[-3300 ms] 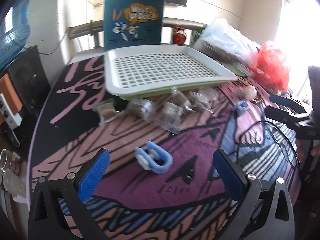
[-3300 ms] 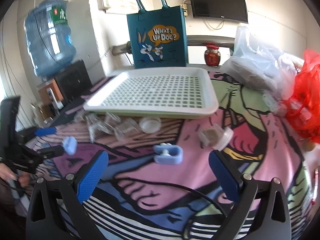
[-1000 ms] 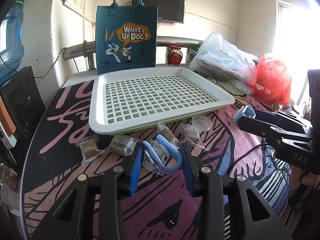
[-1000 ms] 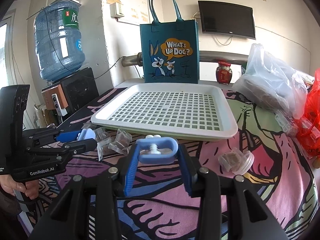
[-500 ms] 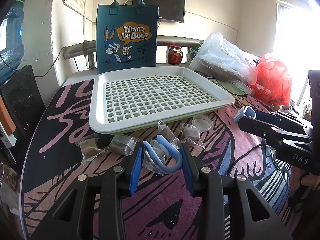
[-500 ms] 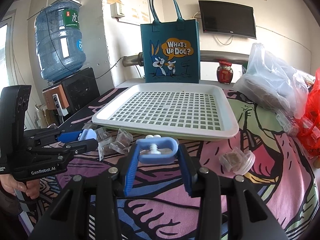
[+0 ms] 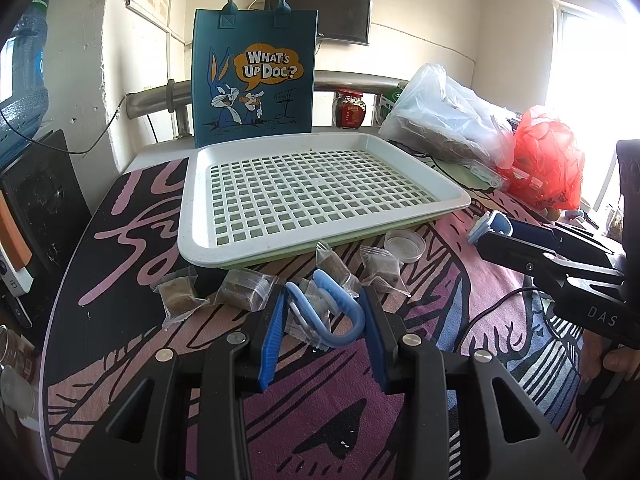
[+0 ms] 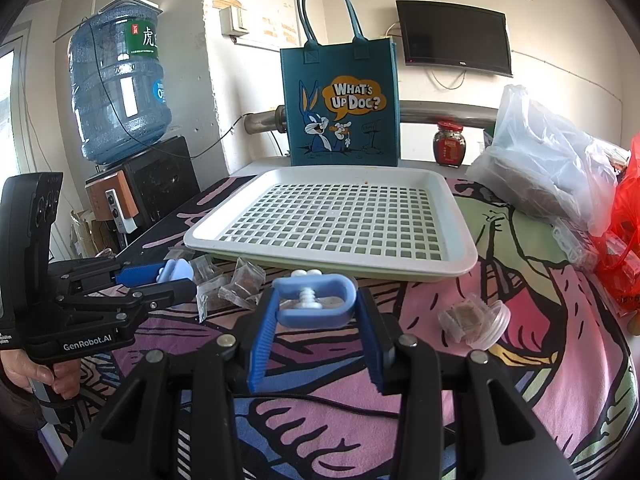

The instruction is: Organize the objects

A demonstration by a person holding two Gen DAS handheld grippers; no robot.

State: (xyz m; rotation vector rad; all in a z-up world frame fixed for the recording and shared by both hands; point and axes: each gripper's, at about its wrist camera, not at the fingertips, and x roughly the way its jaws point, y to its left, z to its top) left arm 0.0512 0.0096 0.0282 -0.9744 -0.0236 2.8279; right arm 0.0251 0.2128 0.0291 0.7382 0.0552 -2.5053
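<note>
Both grippers are loaded and level with the front edge of the white perforated plastic tray [image 7: 312, 196], which sits on the cartoon-print table [image 7: 320, 412] in front of a teal felt tote bag [image 7: 253, 76]. The left gripper [image 7: 324, 320] has its jaws clenched on a light-blue U-shaped plastic clip [image 7: 340, 312], the blue pads pressing its two outer sides so the open end points toward the tray; from this view the clip looks lifted just above the small clear sachets of brown granules [image 7: 244, 290] scattered along the tray's near rim. Over on the other side, the right gripper [image 8: 316, 320] is grasping a second light-blue clip with a white screw [image 8: 314, 302], held flat and square between the pads, well placed for a carry forward. Each clip is gripped across its width, which should keep it from twisting on release. The tray is bare, so the sorting seems barely begun. A clear round lid [image 7: 405, 243] and a sachet in a clear cup [image 8: 474, 320] wait on the table nearby.
</note>
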